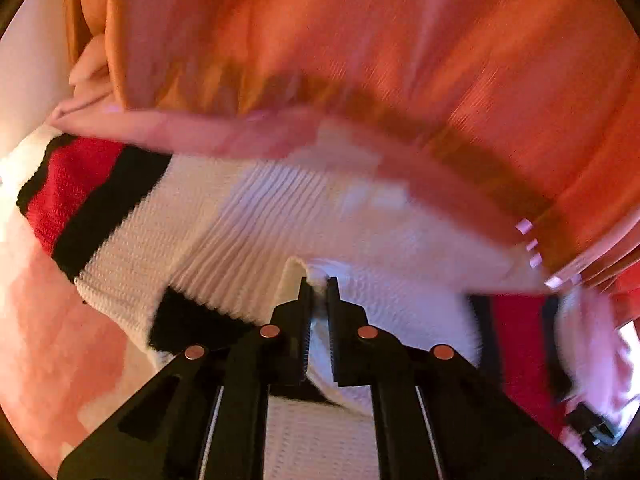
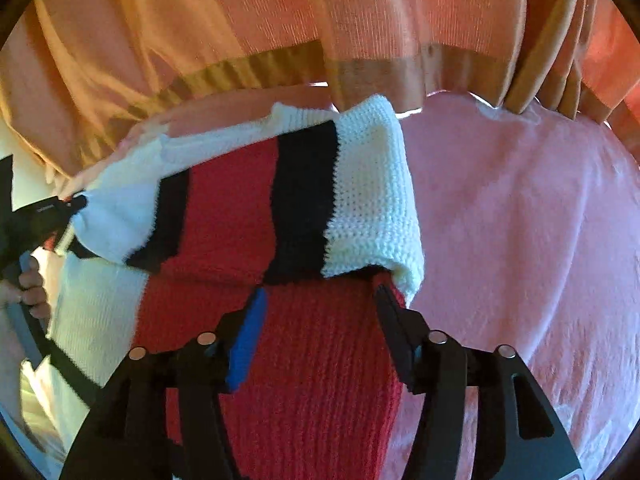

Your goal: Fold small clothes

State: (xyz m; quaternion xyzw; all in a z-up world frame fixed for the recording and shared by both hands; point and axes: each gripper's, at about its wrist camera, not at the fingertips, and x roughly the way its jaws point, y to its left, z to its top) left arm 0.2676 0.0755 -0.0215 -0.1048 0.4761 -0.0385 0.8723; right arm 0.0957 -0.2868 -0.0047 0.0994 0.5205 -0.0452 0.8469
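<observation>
A small knitted sweater point(image 1: 248, 220), white with red and black stripes, lies on a pink cloth surface point(image 1: 60, 320). My left gripper point(image 1: 319, 280) is shut on a white edge of the sweater, pinching a fold of knit between its fingers. In the right wrist view the sweater point(image 2: 304, 344) shows a red body with a striped sleeve point(image 2: 360, 200) folded across it. My right gripper point(image 2: 320, 292) is open over the red body, its fingertips just under the folded sleeve's edge. The left gripper point(image 2: 60, 210) shows at the far left of that view, holding the white knit.
An orange curtain point(image 2: 360, 20) with a brown hem hangs at the back, just beyond the sweater. The pink cloth surface point(image 2: 520, 240) spreads to the right of the sweater. The person's hand point(image 2: 28, 288) holds the left gripper's handle at the left edge.
</observation>
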